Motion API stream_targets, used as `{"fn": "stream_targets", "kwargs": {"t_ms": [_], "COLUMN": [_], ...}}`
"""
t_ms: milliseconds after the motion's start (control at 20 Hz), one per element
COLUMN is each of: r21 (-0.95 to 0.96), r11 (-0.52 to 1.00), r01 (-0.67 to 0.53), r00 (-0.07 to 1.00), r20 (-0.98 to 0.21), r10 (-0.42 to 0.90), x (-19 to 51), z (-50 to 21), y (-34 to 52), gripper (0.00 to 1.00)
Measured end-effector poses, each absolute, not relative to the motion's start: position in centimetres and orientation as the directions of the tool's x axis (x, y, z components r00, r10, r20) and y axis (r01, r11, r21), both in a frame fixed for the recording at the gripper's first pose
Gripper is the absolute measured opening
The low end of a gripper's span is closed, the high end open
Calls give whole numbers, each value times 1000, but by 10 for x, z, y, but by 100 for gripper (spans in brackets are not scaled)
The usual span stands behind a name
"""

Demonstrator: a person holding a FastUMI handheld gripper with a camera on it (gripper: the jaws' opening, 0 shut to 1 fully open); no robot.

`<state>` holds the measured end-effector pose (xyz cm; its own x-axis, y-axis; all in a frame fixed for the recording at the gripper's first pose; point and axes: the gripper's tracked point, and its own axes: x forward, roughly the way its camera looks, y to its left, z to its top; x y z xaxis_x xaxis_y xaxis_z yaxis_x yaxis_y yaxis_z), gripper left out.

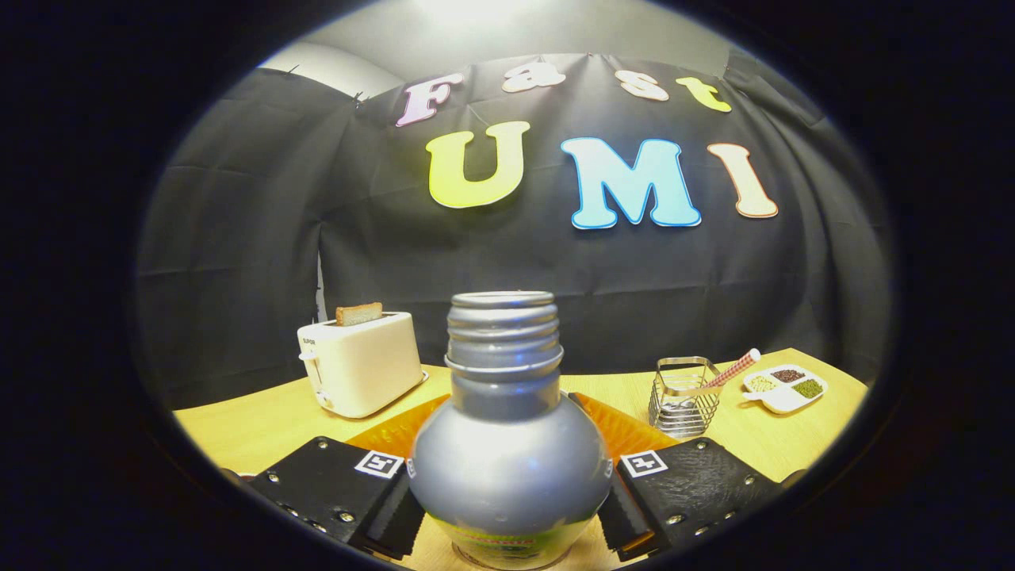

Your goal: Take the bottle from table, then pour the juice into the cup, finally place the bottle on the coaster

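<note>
A silver, bulb-shaped bottle (507,468) with a threaded, uncapped neck stands upright between my fingers, very close to the camera. My gripper (507,452) holds its round body, with one finger (626,432) pressed against each side. The bottle's base sits low between the fingers, just over the wooden table (254,432). The bottle hides what lies straight ahead of it.
A cream toaster (361,369) with a slice of toast stands beyond the fingers to the left. Beyond them to the right are a wire basket (682,396) holding a striped stick and a white divided dish (785,387) of beans and seeds near the table's far corner.
</note>
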<state>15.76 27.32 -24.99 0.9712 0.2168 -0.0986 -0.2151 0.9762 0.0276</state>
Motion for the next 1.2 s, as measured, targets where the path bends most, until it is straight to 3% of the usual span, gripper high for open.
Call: {"fn": "stream_targets", "kwargs": {"t_ms": [950,1200], "r21": [2,19], "r11": [976,979], "r01": [-217,-202], "r00": [968,977], "r20": [-125,-68], "r10": [215,203], "x": [161,157], "z": [-284,-257], "y": [280,276], "gripper": [85,92]}}
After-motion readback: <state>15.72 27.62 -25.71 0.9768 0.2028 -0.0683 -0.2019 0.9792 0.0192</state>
